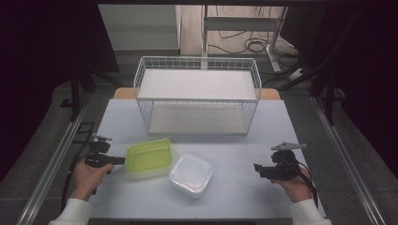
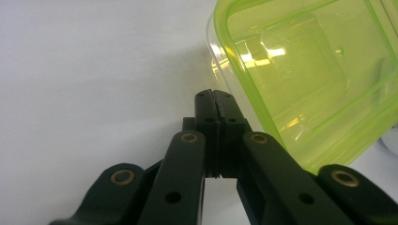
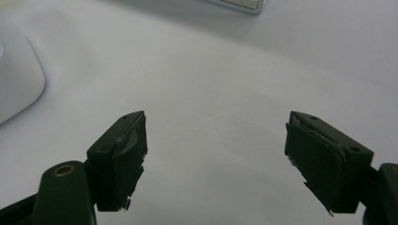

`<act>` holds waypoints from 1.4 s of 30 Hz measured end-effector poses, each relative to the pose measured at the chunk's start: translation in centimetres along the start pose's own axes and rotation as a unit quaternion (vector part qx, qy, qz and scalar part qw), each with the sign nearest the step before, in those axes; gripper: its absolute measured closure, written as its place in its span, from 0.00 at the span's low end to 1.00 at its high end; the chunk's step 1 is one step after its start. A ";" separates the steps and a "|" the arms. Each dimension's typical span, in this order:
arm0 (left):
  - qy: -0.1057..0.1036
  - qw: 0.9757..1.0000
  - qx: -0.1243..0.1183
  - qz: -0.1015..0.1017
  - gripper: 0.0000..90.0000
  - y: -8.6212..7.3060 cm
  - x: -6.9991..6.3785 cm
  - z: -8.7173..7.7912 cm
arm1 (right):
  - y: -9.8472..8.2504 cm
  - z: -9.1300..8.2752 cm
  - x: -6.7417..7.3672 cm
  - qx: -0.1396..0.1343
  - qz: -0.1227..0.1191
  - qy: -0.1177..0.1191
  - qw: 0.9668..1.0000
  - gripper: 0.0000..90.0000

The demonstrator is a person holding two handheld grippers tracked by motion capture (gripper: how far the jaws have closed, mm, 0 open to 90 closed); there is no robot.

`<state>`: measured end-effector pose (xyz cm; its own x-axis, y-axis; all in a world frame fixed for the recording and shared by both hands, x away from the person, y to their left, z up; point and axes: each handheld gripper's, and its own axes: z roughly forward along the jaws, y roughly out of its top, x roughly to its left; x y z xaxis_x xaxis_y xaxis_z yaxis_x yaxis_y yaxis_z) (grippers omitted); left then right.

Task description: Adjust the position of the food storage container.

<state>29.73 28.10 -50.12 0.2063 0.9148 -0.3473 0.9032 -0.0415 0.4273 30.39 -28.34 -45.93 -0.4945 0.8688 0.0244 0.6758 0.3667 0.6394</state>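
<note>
A clear box with a lime-green lid (image 1: 149, 157) sits on the white table at front left. My left gripper (image 1: 119, 160) lies level just left of it, its tips at the box's left edge. In the left gripper view the jaws (image 2: 215, 96) are pressed together with nothing between them, and the green lid (image 2: 305, 70) rises right beside them. A white lidded box (image 1: 190, 174) rests just right of the green one. My right gripper (image 1: 257, 168) is at front right, pointing left towards the white box. Its jaws (image 3: 216, 140) stand wide apart over bare table, with the white box's corner (image 3: 14, 79) at far left.
A white wire basket rack (image 1: 197, 93) with an upper shelf stands at the back middle of the table (image 1: 234, 197). Metal rails run along both table sides. Beyond the table lie a dark floor, desk legs and cables.
</note>
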 end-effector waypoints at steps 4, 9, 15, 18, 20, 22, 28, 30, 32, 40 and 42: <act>-0.002 1.000 -0.002 0.000 0.99 0.3 -0.4 0.3 | 0.0 0.0 0.0 0.001 0.000 0.000 1.000 0.24; -0.003 1.000 -0.002 0.001 0.99 0.4 -0.7 0.5 | 0.0 0.1 0.0 0.001 -0.001 0.001 1.000 0.24; -0.004 1.000 -0.002 0.003 0.99 0.5 -0.9 0.6 | 0.0 0.1 0.2 0.003 -0.002 0.002 1.000 0.24; -0.004 1.000 -0.004 0.003 0.98 0.5 -0.9 0.6 | 0.0 0.1 0.1 0.003 -0.002 0.002 1.000 0.24; -0.004 1.000 -0.005 0.003 0.98 0.5 -0.8 0.6 | 0.0 0.1 0.1 0.004 -0.001 0.002 1.000 0.24; -0.003 1.000 -0.008 0.002 0.96 0.5 -0.7 0.4 | -0.1 0.1 0.1 0.004 0.000 0.002 1.000 0.24; -0.005 0.999 -0.036 -0.003 0.63 -0.1 0.0 -1.6 | 0.2 -0.3 0.1 -0.004 0.002 0.001 1.000 0.23; -0.006 0.999 -0.048 -0.005 0.55 -0.2 0.1 -2.4 | 0.6 -0.3 0.2 -0.011 0.001 0.006 1.000 0.22; -0.011 0.998 -0.065 -0.005 0.46 -0.2 0.3 -3.4 | 0.9 -0.4 0.4 -0.016 0.003 0.014 1.000 0.21; -0.035 0.994 -0.099 0.015 0.29 -0.4 -0.3 -5.2 | 1.8 0.0 1.4 -0.020 0.005 0.032 0.999 0.19; -0.037 0.994 -0.102 0.021 0.29 -0.5 -0.7 -5.6 | 2.0 0.0 1.7 -0.021 -0.002 0.037 0.999 0.19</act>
<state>27.03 29.71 -45.43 0.2766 0.8819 -0.3818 0.7999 0.0089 0.6001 30.84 -26.13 -44.63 -0.5379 0.8394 0.0778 0.6511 0.3550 0.6709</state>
